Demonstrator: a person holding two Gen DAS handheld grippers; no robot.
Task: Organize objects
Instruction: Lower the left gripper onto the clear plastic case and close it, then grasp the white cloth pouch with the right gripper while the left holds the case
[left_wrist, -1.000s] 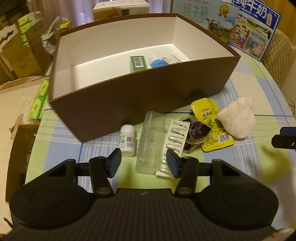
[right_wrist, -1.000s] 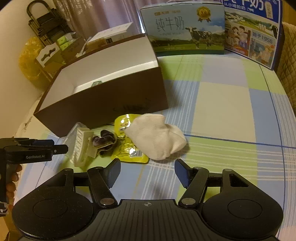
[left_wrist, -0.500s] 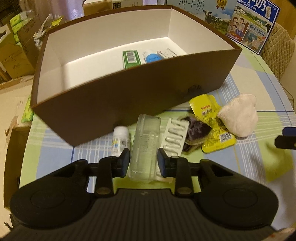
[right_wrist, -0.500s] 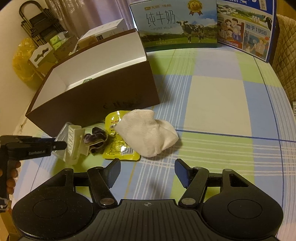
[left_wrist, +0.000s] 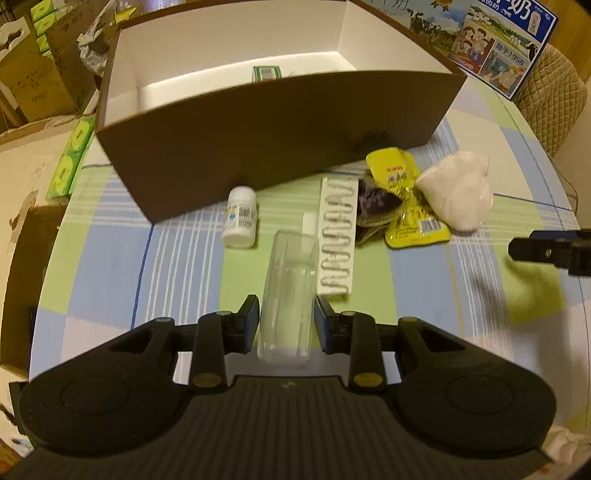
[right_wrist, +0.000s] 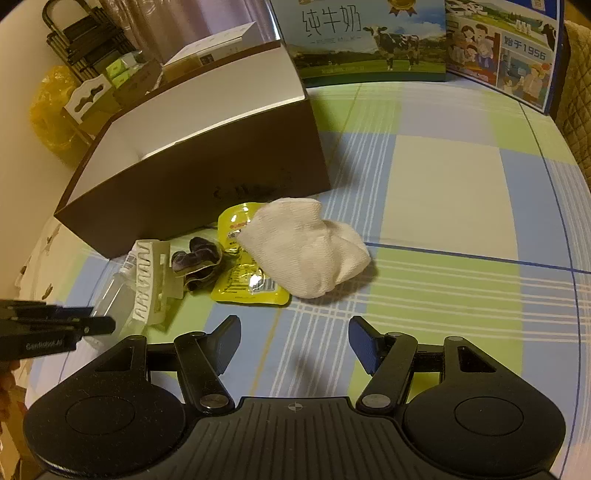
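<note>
Left claw (left_wrist: 285, 317) clamped on clear plastic case (left_wrist: 288, 291), long axis pointing ahead toward brown box (left_wrist: 280, 122) beyond; right claw (right_wrist: 294, 343) apart, empty, sock (right_wrist: 306, 247) ahead.

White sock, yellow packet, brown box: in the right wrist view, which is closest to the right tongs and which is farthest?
1. White sock, straight ahead of the right tongs.
2. Yellow packet, partly tucked under the sock's left side; almost a tie.
3. Brown box, behind both, up left.
</note>
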